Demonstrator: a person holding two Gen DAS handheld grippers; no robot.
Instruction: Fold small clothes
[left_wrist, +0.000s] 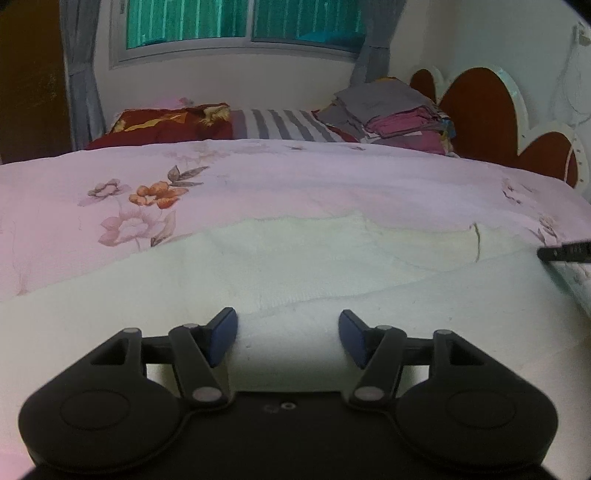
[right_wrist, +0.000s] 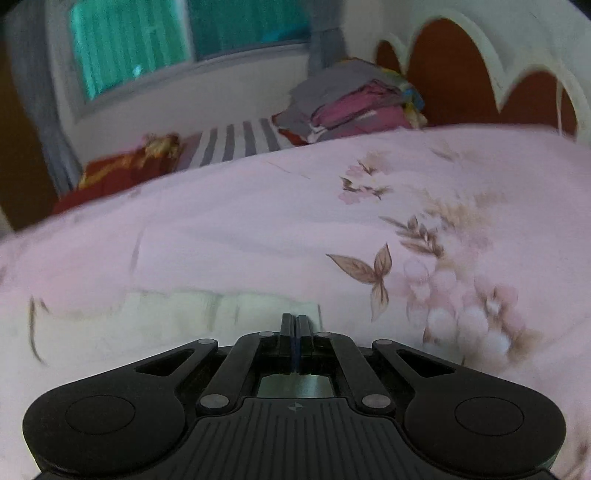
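A bed covered with a pink floral bedspread (left_wrist: 280, 184) fills both views, under a window (left_wrist: 243, 22) with teal panes.

The left gripper (left_wrist: 288, 334) points down at a slant over a pale, cream-white garment (left_wrist: 295, 266) spread flat on the bedspread. Its jaws stand spread, the blue pads (left_wrist: 223, 334) well apart, with only the garment's cloth lying below the gap and nothing pinched. The pads hover close above the near part of the garment; contact with the cloth cannot be told.

The right gripper (right_wrist: 294, 325) also slants downward, and its view is smeared with motion blur. Its jaws are pressed together, the two fingers meeting in a thin line. Its fingertips sit at the right end of the garment (right_wrist: 177, 306), at the cloth's edge; whether a fold of cloth is caught between them cannot be told. In the left wrist view, a dark fingertip of the right gripper (left_wrist: 565, 253) shows at the far right edge, at the garment's right side.

Farther out, a dark red patterned pillow (left_wrist: 166, 123) and a grey-striped pillow (left_wrist: 284, 123) lie at the far side of the bed. Beside them sits a stack of folded clothes (left_wrist: 399, 118) in grey and magenta, next to a scalloped red-and-white headboard (left_wrist: 480, 110). Grey curtains (left_wrist: 81, 74) hang at both sides of the window.
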